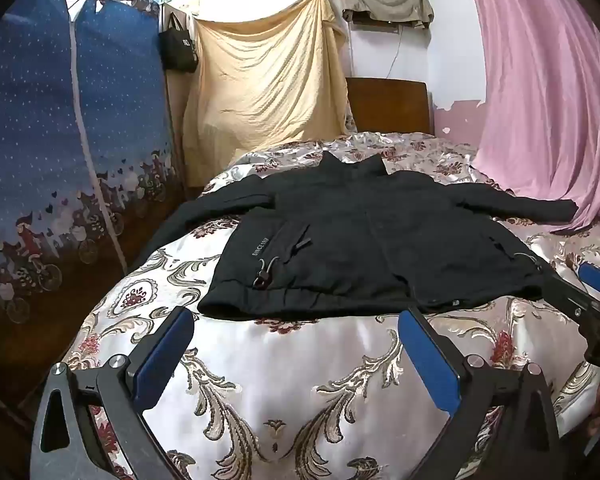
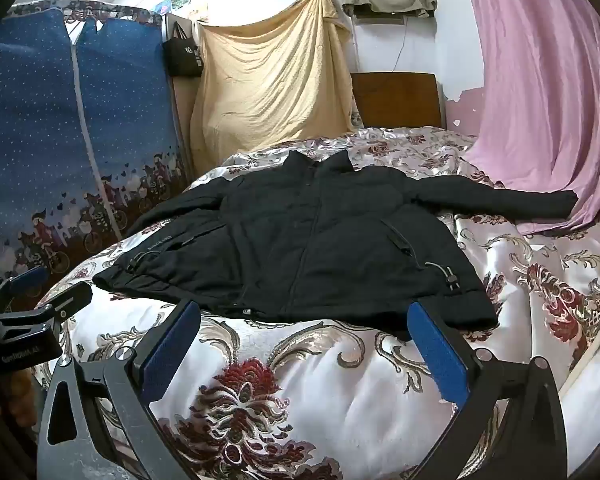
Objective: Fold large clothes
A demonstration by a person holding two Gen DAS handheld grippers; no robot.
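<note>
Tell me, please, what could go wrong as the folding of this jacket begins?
The black jacket is puffy, so open jaws may pinch only its top layer. Its left sleeve droops over the bed's edge and could drag the body askew. The satin bedspread looks slippery, so the jacket may slide.

Black jacket's (image 1: 360,240) left sleeve end (over the bed edge) hidden.

Jacket (image 1: 364,240) on bed (image 1: 300,380)
</note>
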